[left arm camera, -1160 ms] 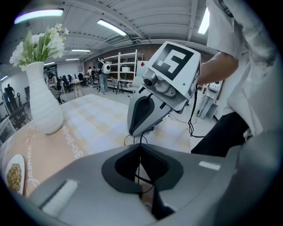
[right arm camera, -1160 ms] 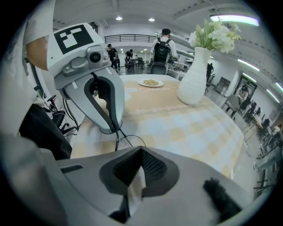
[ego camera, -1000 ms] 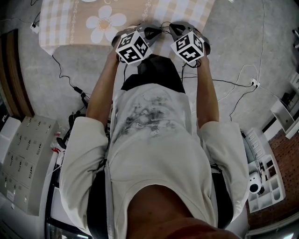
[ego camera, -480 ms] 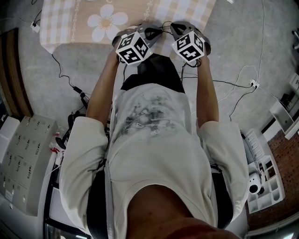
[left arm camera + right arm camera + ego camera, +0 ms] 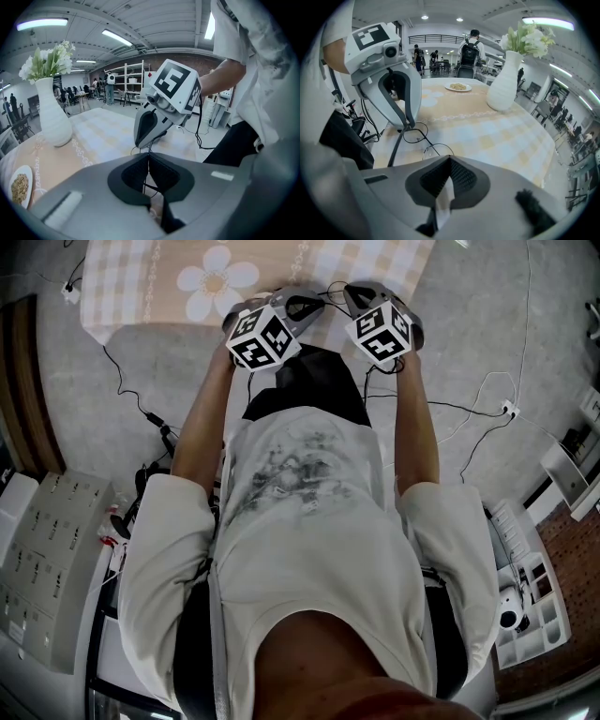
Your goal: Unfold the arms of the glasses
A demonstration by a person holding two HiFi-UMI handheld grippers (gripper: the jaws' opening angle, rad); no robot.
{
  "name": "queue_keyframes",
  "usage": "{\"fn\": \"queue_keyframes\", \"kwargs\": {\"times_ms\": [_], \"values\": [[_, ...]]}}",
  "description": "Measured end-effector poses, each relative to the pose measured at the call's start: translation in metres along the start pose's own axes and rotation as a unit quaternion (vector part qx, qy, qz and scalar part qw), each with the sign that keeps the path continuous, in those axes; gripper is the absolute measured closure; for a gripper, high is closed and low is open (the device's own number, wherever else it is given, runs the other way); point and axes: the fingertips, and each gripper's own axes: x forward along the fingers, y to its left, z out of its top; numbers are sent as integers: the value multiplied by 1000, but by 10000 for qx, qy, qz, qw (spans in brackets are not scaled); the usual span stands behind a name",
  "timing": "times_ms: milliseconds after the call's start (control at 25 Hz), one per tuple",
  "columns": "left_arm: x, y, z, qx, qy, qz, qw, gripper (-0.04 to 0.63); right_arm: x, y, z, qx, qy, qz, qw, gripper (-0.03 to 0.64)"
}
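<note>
Your L gripper (image 5: 148,158) & R gripper (image 5: 450,160), jaws pressed together, each pinch the thin-wire glasses (image 5: 415,134) over the table's (image 5: 497,136) near edge.

- Right gripper view, centre: the right gripper (image 5: 449,161)'s body covers the lower rim of the glasses (image 5: 426,140)' near lens.
- Left gripper view, lower left: the plate (image 5: 19,187) is cut off by the frame's edge.
- Head view, top: the marker cubes (image 5: 262,337) hide the jaws and glasses.

You see thin wire glasses (image 5: 415,134) with round lenses, tilted over the table (image 5: 497,136) near its edge, one dark arm slanting downward.
</note>
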Motion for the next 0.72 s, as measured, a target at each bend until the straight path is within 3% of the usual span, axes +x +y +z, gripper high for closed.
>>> {"fn": "queue_keyframes", "kwargs": {"times_ms": [320,720], "values": [[-20,14,0,-315,-228,250,9989,583,3,0,0,-102,79,-125,9998,601],[-33,12,-2,-403,-325,477,9975,583,3,0,1,-113,118,-265,9995,601]]}}
